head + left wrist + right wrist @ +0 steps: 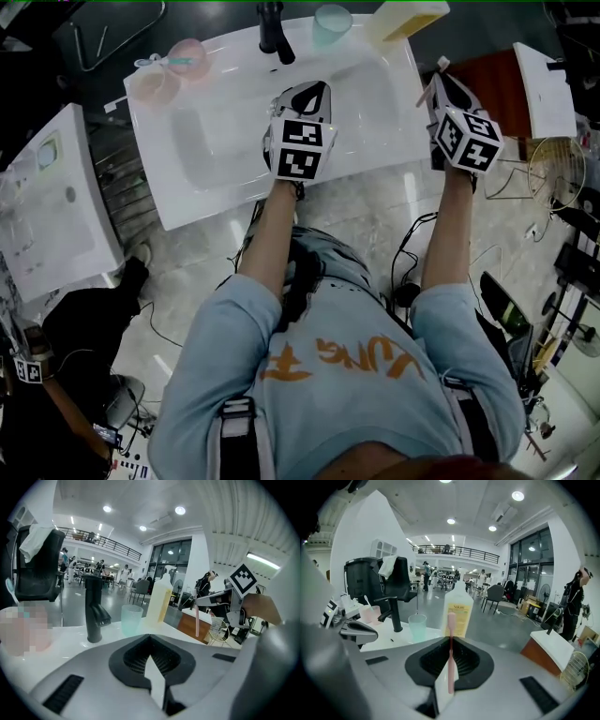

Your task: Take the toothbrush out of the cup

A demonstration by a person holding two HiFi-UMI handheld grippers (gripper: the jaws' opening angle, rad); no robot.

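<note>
My right gripper (442, 82) (450, 660) is shut on a pink toothbrush (451, 648). The brush stands upright between the jaws, its end (441, 64) poking out past them, beyond the sink's right edge. In the left gripper view the same toothbrush (197, 620) hangs in the air at the right. A pale teal cup (331, 23) (131, 619) (417, 626) stands empty by the faucet, apart from both grippers. My left gripper (312, 94) (151, 660) hovers over the basin, jaws together with nothing between them.
The white sink (187, 187) has a black faucet (274, 33) (95, 616) at its back. Two pink cups (169, 75) (370, 613) holding another toothbrush stand at the back left. A yellow-labelled bottle (408, 19) (458, 611) stands at the back right. A wire basket (555, 169) is further right.
</note>
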